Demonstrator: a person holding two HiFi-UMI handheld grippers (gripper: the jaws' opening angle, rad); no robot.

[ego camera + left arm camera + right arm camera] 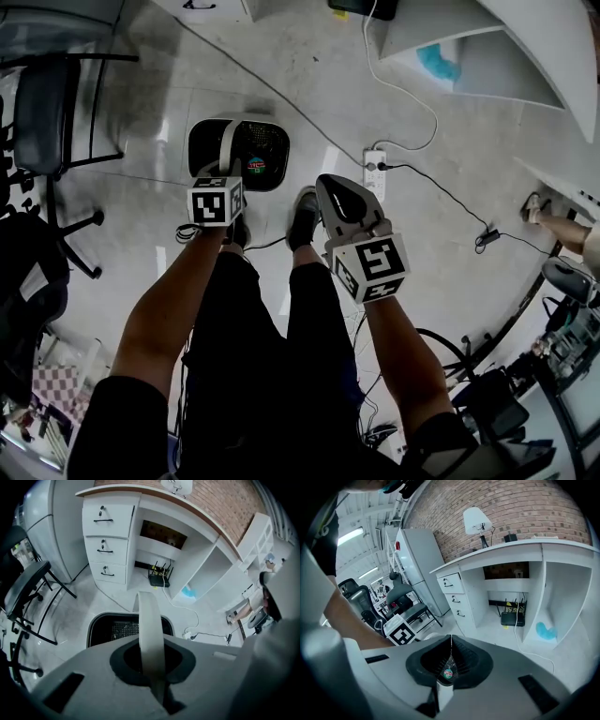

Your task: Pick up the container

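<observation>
Left gripper view: left tongs (149, 597) clamp the black container (101, 630) at its far rim; right tongs (445, 688) closed.

The person wears a black short-sleeved top (108, 427), black trousers (248, 356) and dark shoes (302, 217). The left gripper (231, 127) and right gripper (322, 179) have pale grey shells. Each carries a cube (216, 202) with black-and-white square markers.
</observation>
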